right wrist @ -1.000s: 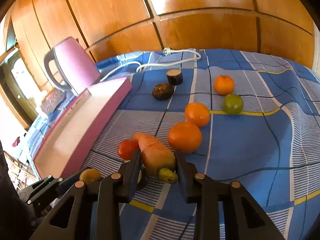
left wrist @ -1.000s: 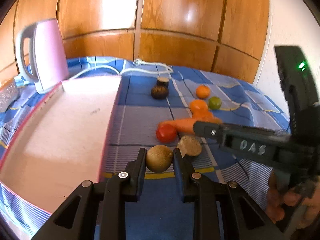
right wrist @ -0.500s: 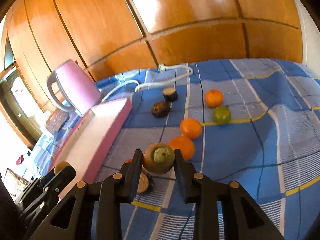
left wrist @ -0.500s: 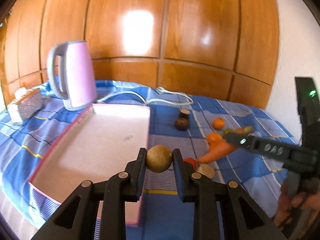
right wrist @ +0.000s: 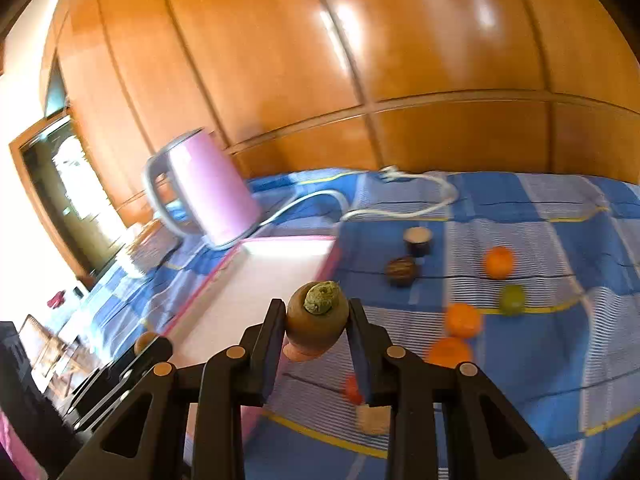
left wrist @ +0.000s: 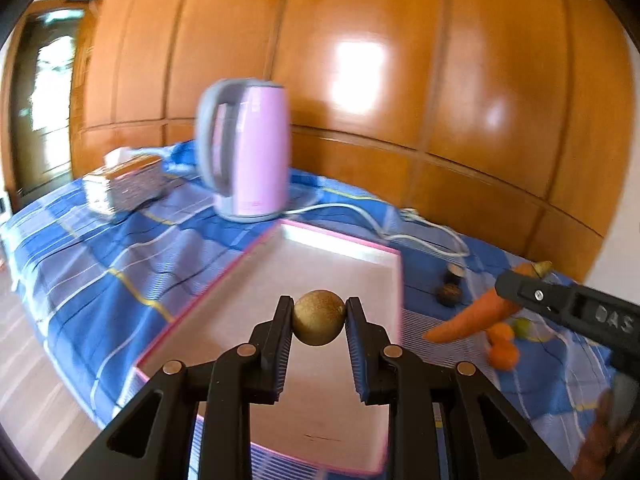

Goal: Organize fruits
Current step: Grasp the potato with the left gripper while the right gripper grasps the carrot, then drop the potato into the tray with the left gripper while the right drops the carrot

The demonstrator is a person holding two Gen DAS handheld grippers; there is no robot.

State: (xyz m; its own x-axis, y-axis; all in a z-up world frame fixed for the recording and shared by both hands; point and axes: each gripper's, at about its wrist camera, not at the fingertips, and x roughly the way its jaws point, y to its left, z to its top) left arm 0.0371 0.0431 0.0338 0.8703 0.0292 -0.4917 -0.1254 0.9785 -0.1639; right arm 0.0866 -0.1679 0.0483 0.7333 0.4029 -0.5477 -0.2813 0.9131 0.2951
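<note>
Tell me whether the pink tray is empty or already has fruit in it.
Empty as far as visible. The pink tray shows only bare floor; the round brown fruit is gripped in the left tool above it, hiding part.

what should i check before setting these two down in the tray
1. Left claw shut on the brown fruit: ok.
2. Right claw shut on the carrot: ok.
3. Brown fruit over the tray: ok.
4. Carrot over the tray: not ok, it hangs beside the tray's right edge.
5. Room on the tray floor for both: ok.
6. Height of either above the tray: cannot tell.
</note>
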